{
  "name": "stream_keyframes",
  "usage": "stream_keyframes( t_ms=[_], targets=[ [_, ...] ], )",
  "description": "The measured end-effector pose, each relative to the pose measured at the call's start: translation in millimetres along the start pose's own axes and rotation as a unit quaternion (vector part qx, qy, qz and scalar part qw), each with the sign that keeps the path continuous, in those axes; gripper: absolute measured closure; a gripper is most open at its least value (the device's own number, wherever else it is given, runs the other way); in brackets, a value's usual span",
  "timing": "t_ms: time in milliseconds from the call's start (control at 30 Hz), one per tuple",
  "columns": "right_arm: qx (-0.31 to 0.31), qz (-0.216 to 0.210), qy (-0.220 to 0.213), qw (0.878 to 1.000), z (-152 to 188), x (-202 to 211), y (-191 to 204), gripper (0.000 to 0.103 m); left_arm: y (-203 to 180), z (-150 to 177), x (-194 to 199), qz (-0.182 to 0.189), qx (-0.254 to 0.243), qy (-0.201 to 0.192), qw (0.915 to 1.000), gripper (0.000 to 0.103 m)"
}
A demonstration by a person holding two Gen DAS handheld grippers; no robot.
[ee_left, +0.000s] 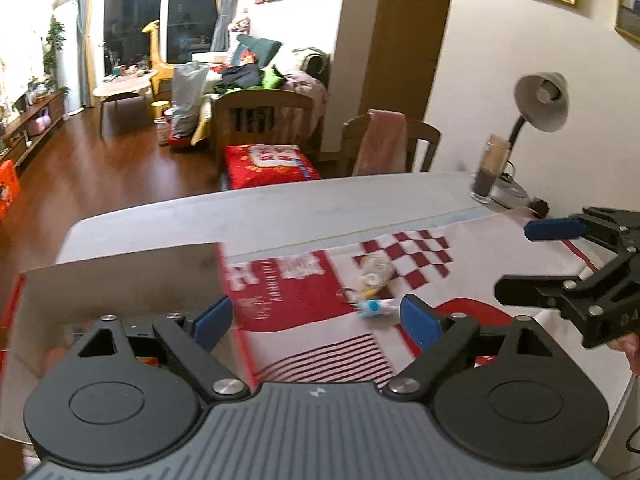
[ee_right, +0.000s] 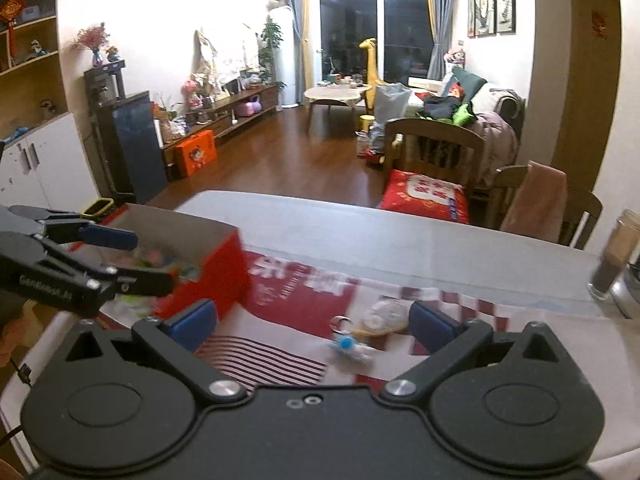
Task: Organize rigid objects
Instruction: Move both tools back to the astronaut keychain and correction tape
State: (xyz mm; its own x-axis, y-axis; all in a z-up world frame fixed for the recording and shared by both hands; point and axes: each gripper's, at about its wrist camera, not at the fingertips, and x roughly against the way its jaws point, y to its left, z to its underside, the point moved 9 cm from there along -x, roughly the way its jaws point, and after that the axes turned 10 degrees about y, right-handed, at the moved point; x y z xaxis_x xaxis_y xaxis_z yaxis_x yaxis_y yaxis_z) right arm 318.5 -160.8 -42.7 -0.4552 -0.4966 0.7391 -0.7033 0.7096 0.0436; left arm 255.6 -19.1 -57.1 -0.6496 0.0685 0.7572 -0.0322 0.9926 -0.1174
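Note:
A small blue-and-white toy with a key ring (ee_left: 374,307) (ee_right: 349,347) lies on the red-and-white cloth (ee_left: 304,300). Beside it is a pale round yellowish object (ee_left: 376,276) (ee_right: 382,320). A red cardboard box (ee_right: 200,276) (ee_left: 120,288) holding several small items stands at the left. My left gripper (ee_left: 318,316) is open and empty, next to the box's right wall, with the toy just ahead between its fingers. My right gripper (ee_right: 314,322) is open and empty, a little back from the toy. Each gripper shows in the other's view: the right one (ee_left: 516,260), the left one (ee_right: 152,262) over the box.
A glass with dark contents (ee_left: 490,168) (ee_right: 612,256) and a desk lamp (ee_left: 540,100) stand at the table's far right. Wooden chairs (ee_left: 264,120) with a red cushion (ee_left: 268,164) are beyond the far edge. The white table (ee_left: 280,208) extends past the cloth.

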Motion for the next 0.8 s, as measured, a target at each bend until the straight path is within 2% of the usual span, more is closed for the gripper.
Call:
stream_keyframes(
  t_ms=[200, 433, 633, 800],
  targets=[
    [-0.007, 0.012, 0.011, 1.000, 7.2, -9.9, -47.1, 0.000, -48.6, 3.0, -35.8, -0.008, -0.013, 0.007, 0.9999, 0.011],
    [-0.007, 0.011, 0.048, 0.999, 21.9, -47.6, -89.9, 0.000, -79.6, 4.8, -80.6, -0.033, -0.012, 0.017, 0.9992, 0.011],
    [0.004, -0.002, 0.068, 0.998, 20.6, -82.8, -102.2, 0.001, -91.3, 8.9, -122.6, -0.058, -0.014, 0.031, 0.9977, 0.011],
    [0.025, -0.020, 0.081, 0.996, 15.2, -114.4, -100.7, 0.001, -100.3, 12.7, -150.7, -0.064, -0.013, 0.037, 0.9972, 0.011]
  ],
)
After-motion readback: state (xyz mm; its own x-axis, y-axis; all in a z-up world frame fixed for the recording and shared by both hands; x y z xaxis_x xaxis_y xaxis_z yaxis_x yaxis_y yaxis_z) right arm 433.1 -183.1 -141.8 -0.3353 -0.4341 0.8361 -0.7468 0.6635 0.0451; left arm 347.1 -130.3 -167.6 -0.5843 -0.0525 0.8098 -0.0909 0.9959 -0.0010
